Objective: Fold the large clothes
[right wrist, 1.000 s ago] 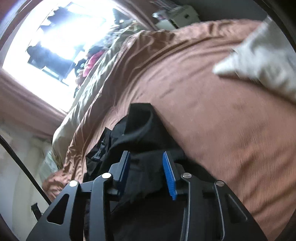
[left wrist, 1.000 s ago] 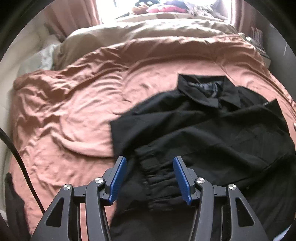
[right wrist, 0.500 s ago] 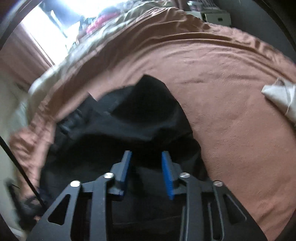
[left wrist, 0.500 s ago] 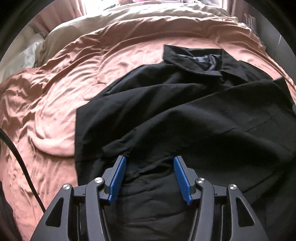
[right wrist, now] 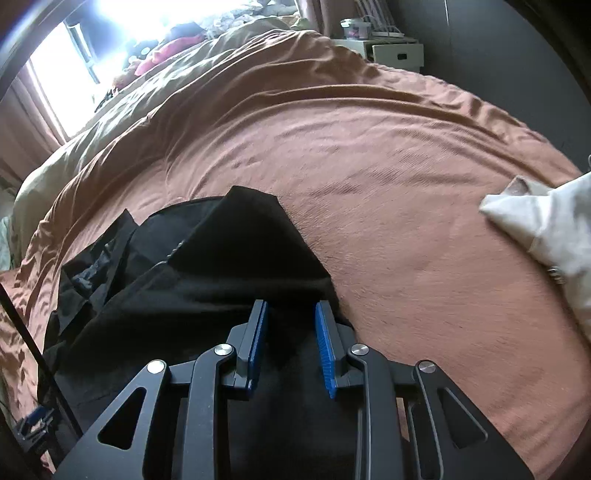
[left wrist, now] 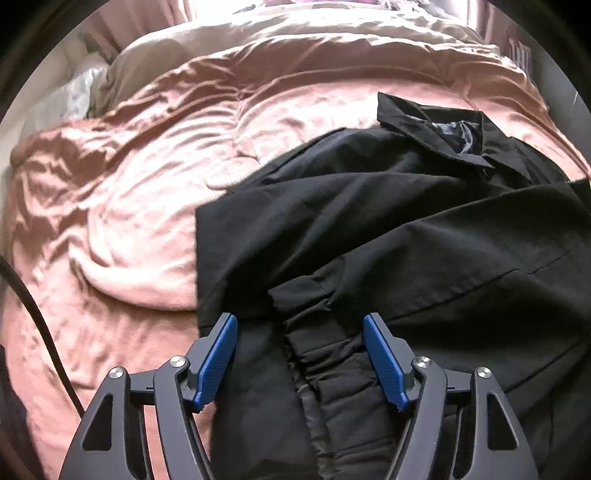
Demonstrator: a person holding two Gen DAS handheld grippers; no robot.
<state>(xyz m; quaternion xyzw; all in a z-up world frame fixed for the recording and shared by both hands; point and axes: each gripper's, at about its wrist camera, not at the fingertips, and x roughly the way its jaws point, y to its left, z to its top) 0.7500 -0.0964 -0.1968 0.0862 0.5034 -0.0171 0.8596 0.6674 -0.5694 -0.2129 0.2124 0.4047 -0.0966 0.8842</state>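
A large black collared shirt [left wrist: 406,221] lies rumpled on a pink bedspread [left wrist: 129,206], collar [left wrist: 443,136] at the far side. My left gripper [left wrist: 300,325] is open just above a gathered cuff or hem [left wrist: 332,362] of the shirt, fingers on either side of it. In the right wrist view the same shirt [right wrist: 207,273] spreads to the left. My right gripper [right wrist: 290,314] is partly open with black cloth lying between its blue pads [right wrist: 325,347]; I cannot tell whether it grips.
A white folded garment [right wrist: 546,225] lies on the bedspread [right wrist: 369,166] at the right. A beige duvet [left wrist: 258,33] and a window lie at the far end. A white box [right wrist: 395,51] stands beyond the bed. A black cable [left wrist: 40,325] hangs at the left.
The left gripper pulled back, so the gathered cuff shows between its fingers again. The right gripper swung and levelled out; the white garment sits nearer at right.
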